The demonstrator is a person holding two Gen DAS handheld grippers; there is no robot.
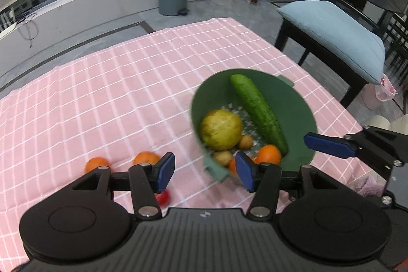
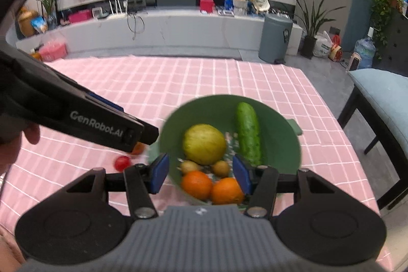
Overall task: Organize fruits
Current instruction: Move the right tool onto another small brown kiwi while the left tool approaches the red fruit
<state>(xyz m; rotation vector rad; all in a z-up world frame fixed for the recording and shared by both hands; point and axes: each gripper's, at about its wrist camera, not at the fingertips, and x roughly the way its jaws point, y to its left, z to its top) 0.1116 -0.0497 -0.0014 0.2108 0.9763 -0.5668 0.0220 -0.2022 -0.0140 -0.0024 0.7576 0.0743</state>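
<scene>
Standing apart with nothing between the pads, the left gripper (image 1: 205, 171) hovers over the pink checked tablecloth (image 1: 107, 93); the right gripper (image 2: 200, 173) is likewise parted and empty, its blue pads framing the near rim of the green colander (image 2: 278, 129) from above.

Already in the colander are a yellow-green round fruit (image 2: 204, 144), a cucumber (image 2: 248, 133) lying with its long axis running away from the cameras, two small brown fruits (image 2: 221, 168) and two oranges (image 2: 196, 184).

Left out on the cloth are two oranges (image 1: 95, 164) and a small red tomato (image 2: 122, 162), all to the left of the colander. In the left wrist view the nearer of these loose oranges (image 1: 145, 157) sits just beyond the left finger (image 1: 165, 171), and the tomato peeks out just under that same finger. The left gripper is plainly the nearer one to all three; the right one hangs over the colander, well apart from them.

The next pick probably falls to the left hand, needing a short reach forward and to its left, then a carry rightward to the colander.
</scene>
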